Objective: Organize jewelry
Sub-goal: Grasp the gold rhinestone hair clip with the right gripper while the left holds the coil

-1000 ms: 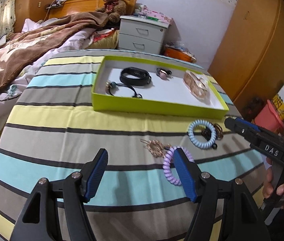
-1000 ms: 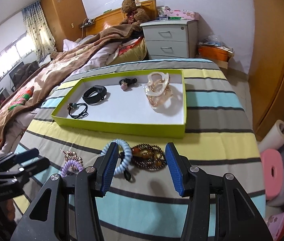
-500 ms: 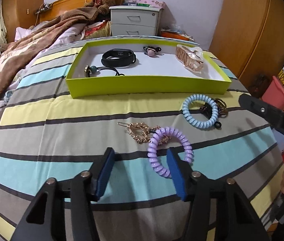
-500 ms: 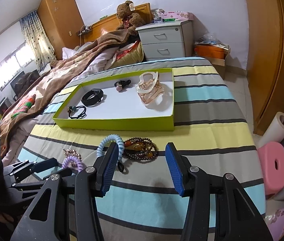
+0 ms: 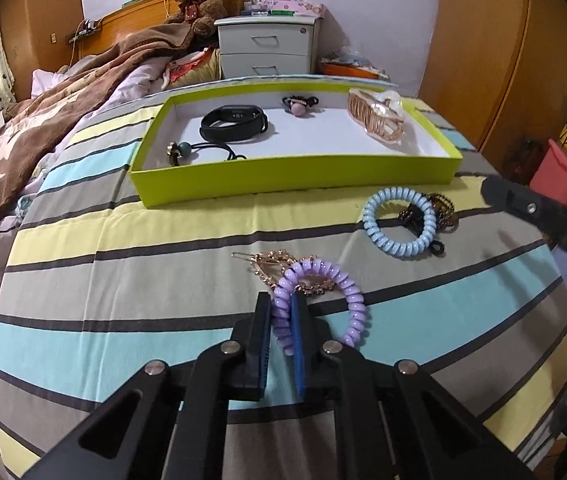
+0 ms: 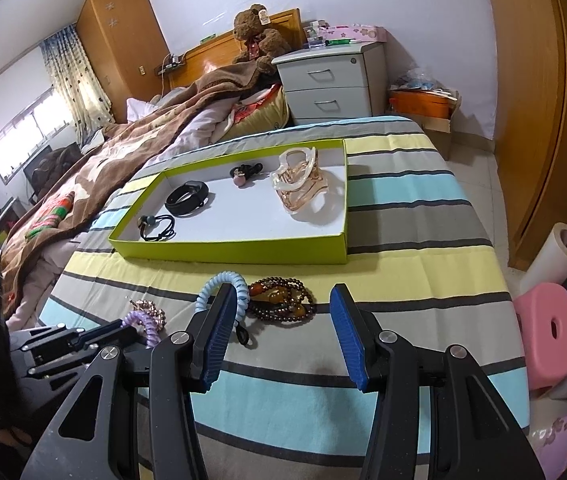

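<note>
Purple coil tie in left tool

Bedroom. White back wall, wooden wardrobe in the left corner, wood-panelled doors along the right side. Window on the left with a spotted curtain; daylight comes in there, overexposed. Bed has a wooden headboard, a brown blanket bunched over it and a teddy bear propped at the head. Grey two-drawer nightstand beside the bed, clutter on top, too small to identify. Striped bedspread covers the near surface. Light tiled floor to the right. Pink stool and a white roll, probably paper, at the right edge. Orange box sits next to the nightstand.
</note>
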`<action>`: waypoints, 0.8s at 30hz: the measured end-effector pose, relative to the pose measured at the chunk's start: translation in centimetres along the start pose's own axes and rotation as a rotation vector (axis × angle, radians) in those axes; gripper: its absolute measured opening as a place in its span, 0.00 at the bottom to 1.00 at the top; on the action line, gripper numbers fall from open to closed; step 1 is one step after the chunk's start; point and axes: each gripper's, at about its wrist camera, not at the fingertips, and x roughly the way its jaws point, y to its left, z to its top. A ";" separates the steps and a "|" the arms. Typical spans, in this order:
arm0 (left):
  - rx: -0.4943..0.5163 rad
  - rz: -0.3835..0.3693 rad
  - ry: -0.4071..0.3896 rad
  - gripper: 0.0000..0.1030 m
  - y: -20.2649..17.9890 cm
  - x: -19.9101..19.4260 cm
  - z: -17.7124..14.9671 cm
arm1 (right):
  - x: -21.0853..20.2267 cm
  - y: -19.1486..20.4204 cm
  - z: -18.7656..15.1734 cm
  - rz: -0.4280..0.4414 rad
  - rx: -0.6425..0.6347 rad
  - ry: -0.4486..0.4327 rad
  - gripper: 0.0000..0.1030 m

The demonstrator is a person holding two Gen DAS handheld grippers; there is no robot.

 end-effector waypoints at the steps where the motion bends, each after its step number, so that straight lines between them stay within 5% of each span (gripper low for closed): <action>1: -0.007 0.002 -0.007 0.10 0.2 -0.3 -0.1 | 0.0 0.1 0.0 0.004 -0.003 0.001 0.48; 8: -0.071 -0.003 -0.048 0.10 2.8 -2.4 -0.6 | 0.5 1.8 0.3 0.046 -0.061 0.010 0.48; 16: -0.149 0.034 -0.077 0.10 6.3 -4.0 -1.6 | 2.0 6.4 0.2 0.170 -0.223 0.053 0.48; 24: -0.200 0.051 -0.074 0.10 8.7 -3.9 -2.8 | 4.2 10.2 -0.6 0.204 -0.415 0.106 0.48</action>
